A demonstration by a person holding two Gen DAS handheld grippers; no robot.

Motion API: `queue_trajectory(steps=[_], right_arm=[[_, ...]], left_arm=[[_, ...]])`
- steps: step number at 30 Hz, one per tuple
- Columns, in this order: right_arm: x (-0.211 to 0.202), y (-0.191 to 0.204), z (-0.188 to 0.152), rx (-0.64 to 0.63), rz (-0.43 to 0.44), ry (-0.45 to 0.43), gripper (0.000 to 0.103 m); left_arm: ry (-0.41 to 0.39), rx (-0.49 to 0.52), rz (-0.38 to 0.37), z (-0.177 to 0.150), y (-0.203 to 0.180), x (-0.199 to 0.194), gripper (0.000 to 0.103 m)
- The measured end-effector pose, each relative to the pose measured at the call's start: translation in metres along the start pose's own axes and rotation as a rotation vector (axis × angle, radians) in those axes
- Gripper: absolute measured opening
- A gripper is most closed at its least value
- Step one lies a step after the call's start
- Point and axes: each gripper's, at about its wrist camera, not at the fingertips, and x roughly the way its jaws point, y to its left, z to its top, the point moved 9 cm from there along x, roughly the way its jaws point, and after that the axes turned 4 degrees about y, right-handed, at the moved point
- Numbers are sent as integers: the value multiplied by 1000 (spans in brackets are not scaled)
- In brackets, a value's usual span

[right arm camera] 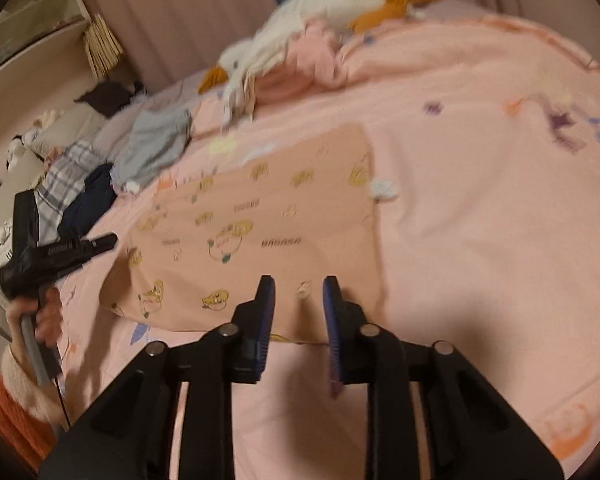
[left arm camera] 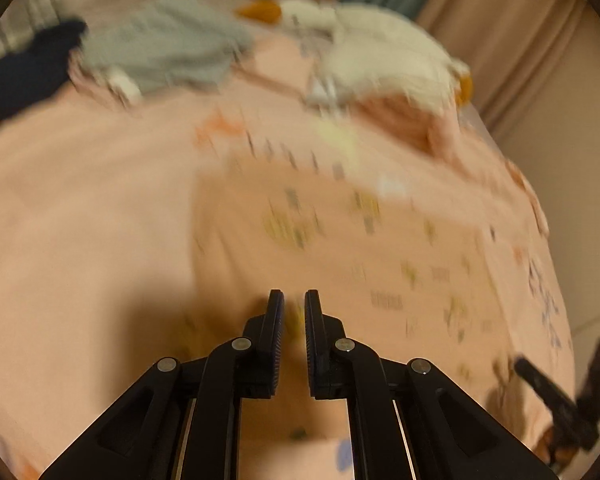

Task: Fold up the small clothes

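Observation:
A peach garment with yellow cartoon prints (right arm camera: pixel 260 224) lies flat, folded to a rectangle, on the pink bedspread (right arm camera: pixel 480 240). It also shows blurred in the left wrist view (left arm camera: pixel 340 240). My left gripper (left arm camera: pixel 294 300) hovers over the garment's near part, fingers slightly apart with nothing between them. In the right wrist view the left gripper (right arm camera: pixel 100 244) is at the garment's left edge. My right gripper (right arm camera: pixel 299 288) is open and empty just above the garment's near edge. The right gripper (left arm camera: pixel 528 368) shows at the lower right of the left wrist view.
A pile of other clothes, grey (right arm camera: pixel 156 148), plaid and navy (right arm camera: pixel 88 200), lies at the bed's far left. A white plush duck with orange feet (right arm camera: pixel 324 12) and a pink crumpled cloth (right arm camera: pixel 308 60) sit at the back. Curtains hang behind.

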Motion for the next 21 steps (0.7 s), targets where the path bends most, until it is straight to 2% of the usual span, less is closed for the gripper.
queue_trajectory(steps=[2,4,5,7,11,16,17,19,21], right_arm=[[15,-3,-4,18,-20,43,18],[27,-16,-12,73,-88,109,12],[31,-21,-16,99,-97,136,7],[29,-24,-17,103,-82,143,5],[24,-23,-25,46,-101,154,3],[14,-23,-30,89,-92,167,3],[11,-19,-31,85,-74,173,13],[3,-13,-28,66,-62,157,14],[-1,-4,-18,23,-89,105,14]], left_arm=[[46,-35,-1,-17,10,19,5],[41,-61,3,-23,24,26,5],[40,-65,-19,-26,26,24,5],[50,-70,-15,-34,32,17,5],[25,-4,54,-47,31,5,5],[12,20,101,-56,24,-15,5],[3,33,87,-57,17,-22,5],[-42,27,29,-54,1,-36,5],[-103,44,-51,-49,-18,-47,5]])
